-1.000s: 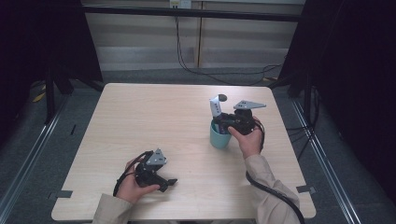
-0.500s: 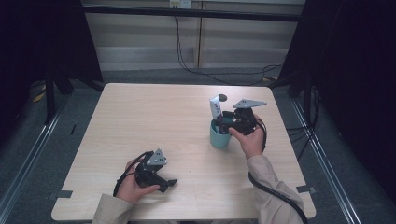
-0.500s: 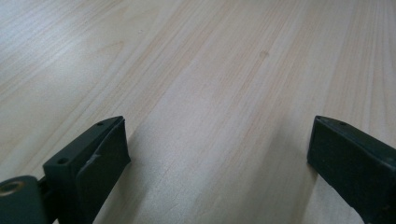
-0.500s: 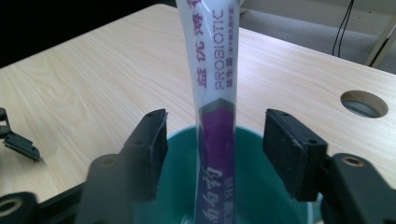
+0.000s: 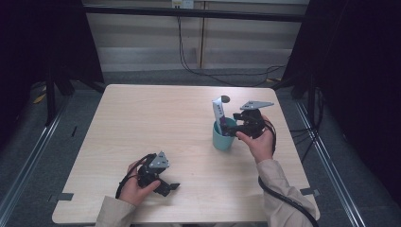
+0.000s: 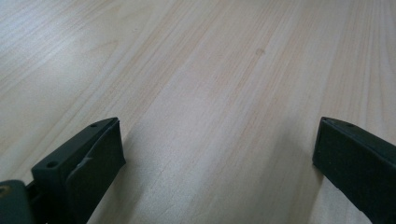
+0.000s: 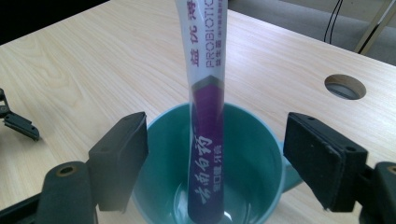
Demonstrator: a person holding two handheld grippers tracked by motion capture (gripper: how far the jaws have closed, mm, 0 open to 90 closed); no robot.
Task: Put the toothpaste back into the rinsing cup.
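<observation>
Teal glazed mug (image 7: 205,172) holds a glossy sachet stick (image 7: 208,116) upright between the just-opened right claw (image 7: 224,163).

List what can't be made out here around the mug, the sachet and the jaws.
- Sachet top: cut off by the upper edge of the right gripper view; small in the high view.
- Mug handle: mostly behind a jaw of the right gripper, whose jaws have just been opening and stand clear of the sachet.
- Mug bottom: cut off by the lower edge of the right gripper view.
- Left gripper body: outside its own view, part covered by the hand in the high view.
</observation>
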